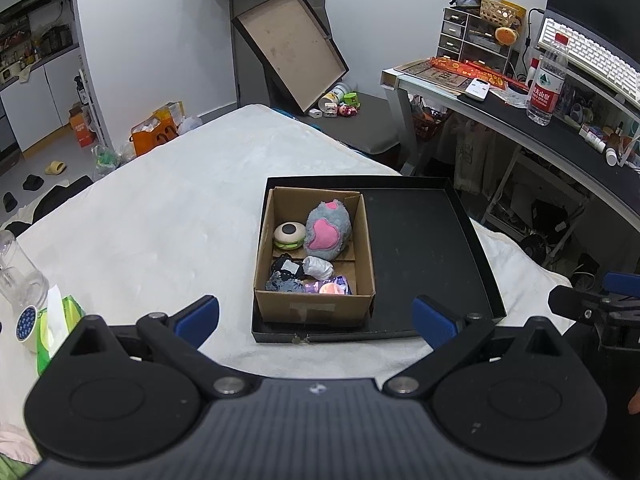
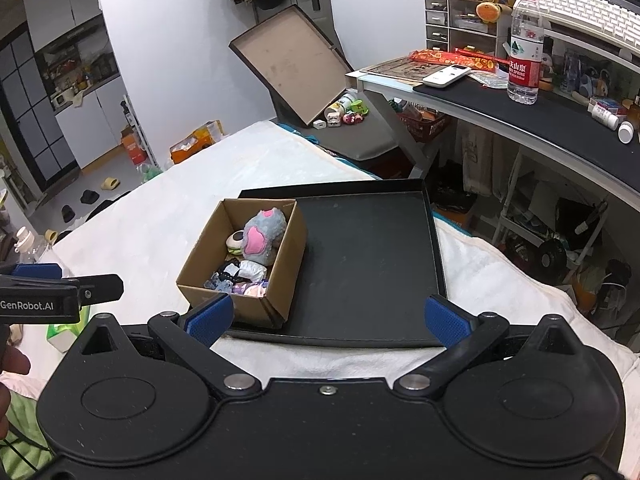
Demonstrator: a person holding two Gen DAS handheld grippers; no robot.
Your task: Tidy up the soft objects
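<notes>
A cardboard box (image 1: 316, 307) (image 2: 280, 280) stands in the left half of a shallow black tray (image 1: 420, 248) (image 2: 368, 256) on the white bed. In it lie a grey and pink plush paw (image 1: 328, 232) (image 2: 262, 238), a burger toy (image 1: 289, 235) (image 2: 236, 242), a white bundle (image 1: 318, 267), dark socks (image 1: 282, 276) and a purple packet (image 1: 330, 286). My left gripper (image 1: 316, 316) is open and empty, just in front of the tray. My right gripper (image 2: 328, 316) is open and empty, at the tray's near edge.
A clear jar (image 1: 18, 276), tape roll (image 1: 26, 324) and green tissue pack (image 1: 60, 320) lie at the bed's left. A desk (image 1: 560, 136) with a water bottle (image 1: 548, 80) stands at the right. A box lid (image 1: 292, 50) leans on the far wall.
</notes>
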